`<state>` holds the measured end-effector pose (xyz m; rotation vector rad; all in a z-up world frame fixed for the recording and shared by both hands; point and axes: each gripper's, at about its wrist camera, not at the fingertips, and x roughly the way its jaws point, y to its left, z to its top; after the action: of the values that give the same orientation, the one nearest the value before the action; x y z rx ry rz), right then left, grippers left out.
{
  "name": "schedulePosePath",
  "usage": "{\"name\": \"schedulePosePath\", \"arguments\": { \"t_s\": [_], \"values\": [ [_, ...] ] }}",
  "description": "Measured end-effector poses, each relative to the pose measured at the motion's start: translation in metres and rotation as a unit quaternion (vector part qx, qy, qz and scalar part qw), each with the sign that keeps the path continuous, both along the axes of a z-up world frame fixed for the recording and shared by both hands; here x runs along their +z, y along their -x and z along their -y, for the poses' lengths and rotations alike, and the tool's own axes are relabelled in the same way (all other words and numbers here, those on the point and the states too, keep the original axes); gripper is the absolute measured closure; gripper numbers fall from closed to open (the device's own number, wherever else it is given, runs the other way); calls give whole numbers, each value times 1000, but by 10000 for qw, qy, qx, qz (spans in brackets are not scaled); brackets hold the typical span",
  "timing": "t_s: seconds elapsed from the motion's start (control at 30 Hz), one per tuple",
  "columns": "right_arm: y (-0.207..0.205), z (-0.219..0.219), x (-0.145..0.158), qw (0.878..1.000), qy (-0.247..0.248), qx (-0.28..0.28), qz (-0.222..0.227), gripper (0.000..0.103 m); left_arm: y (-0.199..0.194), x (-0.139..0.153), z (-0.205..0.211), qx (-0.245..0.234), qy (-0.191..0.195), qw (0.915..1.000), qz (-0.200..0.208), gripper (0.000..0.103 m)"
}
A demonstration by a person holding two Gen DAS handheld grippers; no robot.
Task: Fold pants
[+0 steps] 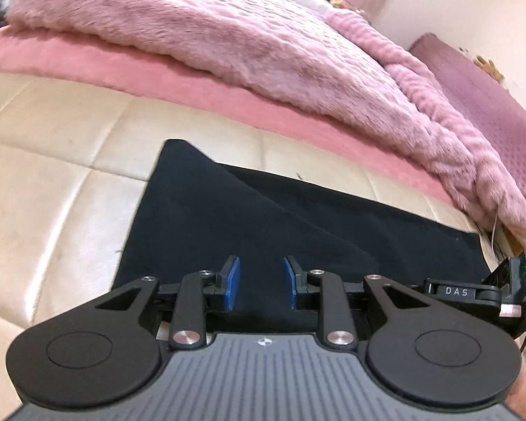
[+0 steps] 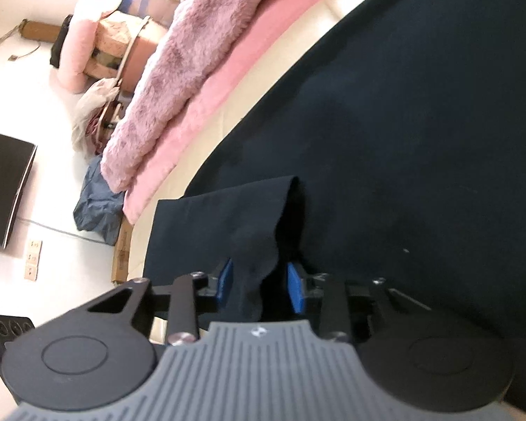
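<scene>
Hovering over the pants [image 1: 228, 210] spread flat on the cream bed [image 1: 52, 147], the left tool [image 1: 262, 282] has its blue pads apart and empty. The right tool [image 2: 259, 286] stands parted around a raised fold of pant fabric.

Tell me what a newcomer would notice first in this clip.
The dark navy pants spread flat on the cream mattress, with the fluffy pink blanket heaped behind. The right gripper has a fold of the fabric between its blue pads, while the left gripper hovers open.
</scene>
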<state>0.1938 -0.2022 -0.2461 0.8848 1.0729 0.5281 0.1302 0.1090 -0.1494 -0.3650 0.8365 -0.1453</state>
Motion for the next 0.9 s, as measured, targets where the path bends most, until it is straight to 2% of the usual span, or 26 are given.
{"name": "schedulePosePath", "arguments": {
  "t_s": [0.17, 0.3, 0.47, 0.6, 0.73, 0.9],
  "values": [
    [-6, -1, -8, 9998, -174, 8, -101, 101, 8, 1, -14, 240, 101, 9996, 63, 73],
    [-4, -6, 20, 9997, 15, 86, 226, 103, 15, 8, -24, 436, 123, 9988, 191, 73],
    [-17, -17, 95, 9952, 549, 332, 746, 103, 21, 19, -34, 713, 159, 9968, 324, 73],
    [-29, -10, 173, 9865, 909, 511, 1264, 103, 24, 25, -39, 845, 222, 9955, 379, 73],
    [-38, 13, 247, 9745, 1379, 626, 1654, 103, 20, 29, -33, 794, 239, 9956, 429, 73],
    [-40, 61, 314, 9591, 1976, 584, 1944, 103, 9, 32, -12, 548, 147, 9973, 458, 73]
  ]
}}
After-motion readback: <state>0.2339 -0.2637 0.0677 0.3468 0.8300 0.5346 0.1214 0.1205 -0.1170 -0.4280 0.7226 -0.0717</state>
